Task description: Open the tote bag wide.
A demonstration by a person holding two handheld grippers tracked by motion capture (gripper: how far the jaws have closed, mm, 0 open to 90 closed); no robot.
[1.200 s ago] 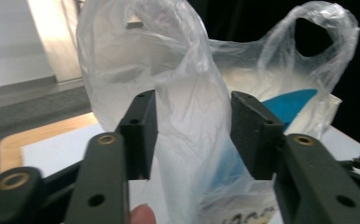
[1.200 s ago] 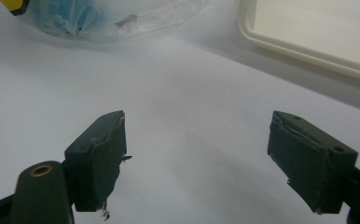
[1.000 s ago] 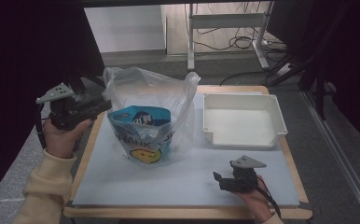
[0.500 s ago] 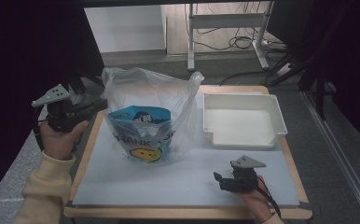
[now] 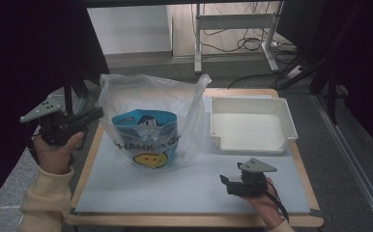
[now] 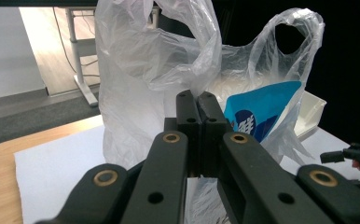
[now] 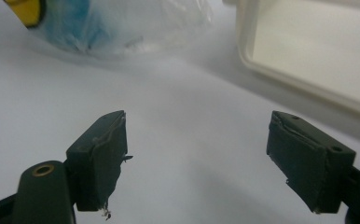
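Observation:
A clear plastic bag (image 5: 150, 92) stands on the left half of the white mat (image 5: 175, 186), printed with a yellow smiley. Inside it a blue snack pouch (image 5: 143, 123) stands upright. My left gripper (image 5: 97, 112) is held at the table's left edge, pointing right at the bag's left side. In the left gripper view its jaws (image 6: 197, 100) are pressed together where the bag (image 6: 136, 70) folds down to them, apparently pinching the plastic; the pouch (image 6: 262, 107) shows through behind. My right gripper (image 5: 225, 185) rests low on the mat at the front right, open (image 7: 197, 123) and empty.
A white rectangular tray (image 5: 252, 145) sits at the back right of the table, empty; its rim (image 7: 262, 70) lies ahead-right of the right gripper. The wooden table edge (image 5: 90, 159) frames the mat. Desk legs and cables stand on the floor behind.
My left gripper has drawn back to the left and slightly down, and the bag's left side has stretched out with it. The right gripper has stayed put.

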